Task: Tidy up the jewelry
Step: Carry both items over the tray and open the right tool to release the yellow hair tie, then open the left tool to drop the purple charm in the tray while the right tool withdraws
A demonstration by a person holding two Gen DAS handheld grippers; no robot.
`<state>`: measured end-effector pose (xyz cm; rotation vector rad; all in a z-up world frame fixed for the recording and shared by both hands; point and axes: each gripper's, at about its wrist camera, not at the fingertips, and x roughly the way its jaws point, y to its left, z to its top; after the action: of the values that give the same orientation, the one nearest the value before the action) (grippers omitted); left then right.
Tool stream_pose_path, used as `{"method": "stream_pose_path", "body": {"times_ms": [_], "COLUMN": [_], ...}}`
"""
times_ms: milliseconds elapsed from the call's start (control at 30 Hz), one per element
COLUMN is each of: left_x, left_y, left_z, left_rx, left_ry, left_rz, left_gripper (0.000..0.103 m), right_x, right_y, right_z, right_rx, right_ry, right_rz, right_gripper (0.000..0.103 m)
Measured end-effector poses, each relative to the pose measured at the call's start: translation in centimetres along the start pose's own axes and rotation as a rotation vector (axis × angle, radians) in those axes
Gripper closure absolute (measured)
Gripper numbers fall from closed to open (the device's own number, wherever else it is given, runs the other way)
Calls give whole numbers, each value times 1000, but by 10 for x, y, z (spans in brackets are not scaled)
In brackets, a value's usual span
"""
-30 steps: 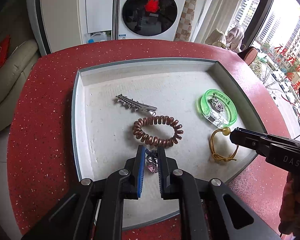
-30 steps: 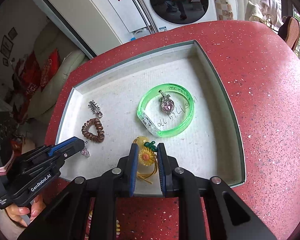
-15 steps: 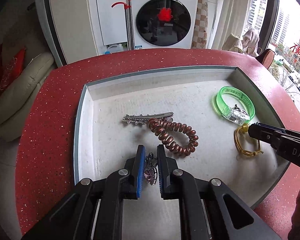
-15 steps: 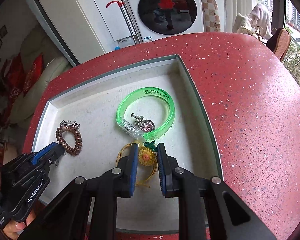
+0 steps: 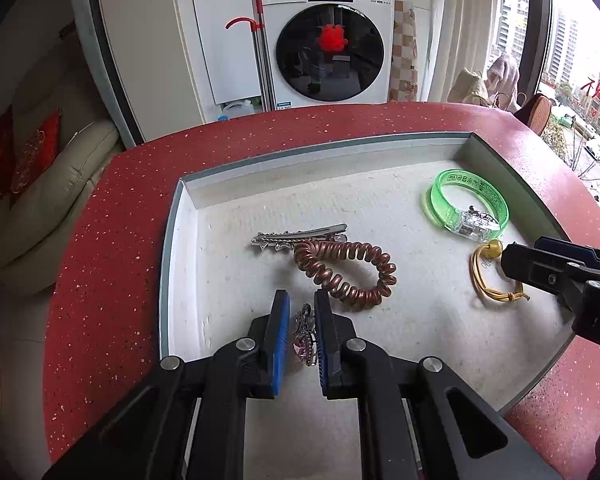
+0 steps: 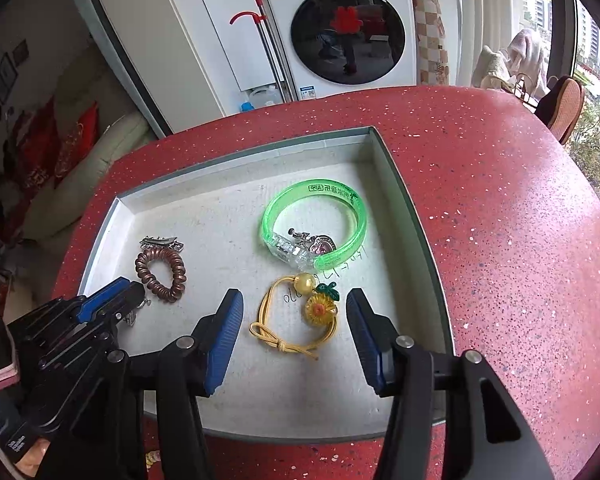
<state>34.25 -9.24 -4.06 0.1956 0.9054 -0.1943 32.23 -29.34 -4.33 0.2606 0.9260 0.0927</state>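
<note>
A grey tray sits on the red table. My left gripper is shut on a pink crystal pendant low over the tray's near left part. My right gripper is open, its jaws either side of a yellow cord hair tie with a sunflower charm that lies on the tray floor; the tie also shows in the left wrist view. A copper spiral hair tie touches a silver hair clip. A green bangle has a pink pendant inside it.
The red speckled table surrounds the tray. A washing machine and a red-handled mop stand beyond the far edge. A cream sofa with red cushions is on the left.
My right gripper has opened and let go of the sunflower hair tie, which now lies on the tray. Both grippers have pulled back and tilted up. The left still holds the pendant.
</note>
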Motion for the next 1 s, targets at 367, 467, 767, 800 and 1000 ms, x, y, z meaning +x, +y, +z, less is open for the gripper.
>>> {"method": "stream_pose_path", "body": {"times_ms": [367, 467, 767, 800, 1000], "left_x": [-15, -20, -48, -51, -73], "left_y": [2, 5, 15, 14, 18], "left_z": [3, 5, 4, 4, 0], "left_rx": [-22, -33, -74, -71, -67], "left_ry": [-39, -53, -128, -123, -135], "left_rz": [-15, -15, 16, 10, 12], "left_gripper": [71, 71, 0, 0, 0], "right_x": [-18, -20, -27, -28, -48], "right_y": [1, -1, 1, 1, 5], "right_z": [0, 0, -2, -3, -8], "right_rx": [15, 27, 31, 33, 30], "right_ry": [-34, -35, -33, -32, -107], "right_rz": [26, 36, 48, 47, 65], "right_gripper": [40, 40, 38, 37, 18]}}
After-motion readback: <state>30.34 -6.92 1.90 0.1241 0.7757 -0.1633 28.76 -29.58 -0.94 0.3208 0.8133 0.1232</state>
